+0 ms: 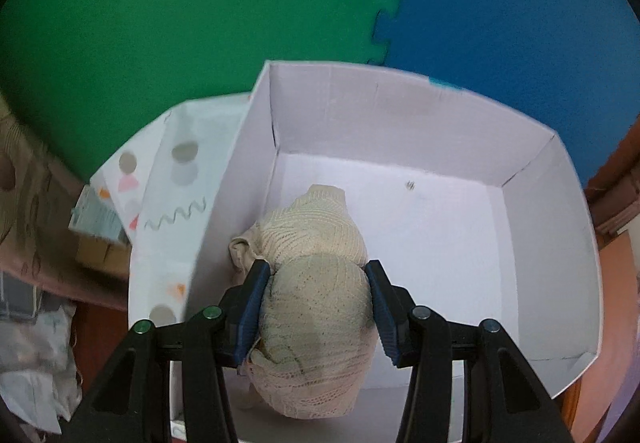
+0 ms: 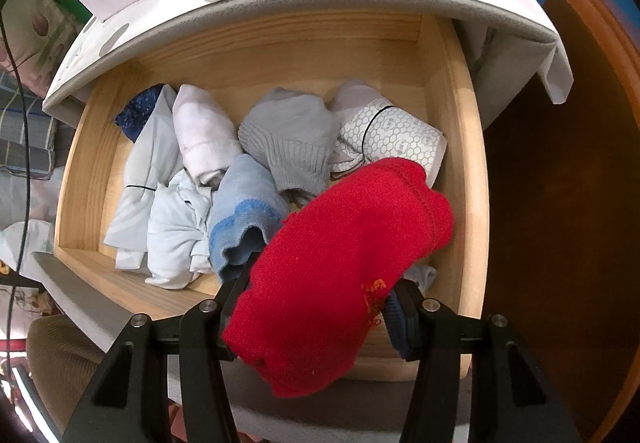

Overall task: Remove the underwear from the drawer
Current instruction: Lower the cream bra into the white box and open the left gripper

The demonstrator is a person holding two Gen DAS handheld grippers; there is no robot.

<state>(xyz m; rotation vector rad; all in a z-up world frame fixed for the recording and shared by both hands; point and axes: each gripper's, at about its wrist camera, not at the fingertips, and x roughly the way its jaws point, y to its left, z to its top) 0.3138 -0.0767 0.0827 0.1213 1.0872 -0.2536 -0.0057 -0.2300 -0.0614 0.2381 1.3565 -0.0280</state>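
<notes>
My left claw (image 1: 316, 299) clamps beige underwear (image 1: 316, 307) above the white box (image 1: 400, 115); my right claw (image 2: 320, 307) grips red underwear (image 2: 340, 263) lifted over the drawer (image 2: 468, 163).

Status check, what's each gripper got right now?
Left gripper shut on beige underwear inside white box. Right gripper shut on red underwear over wooden drawer. Nothing blocking.
</notes>
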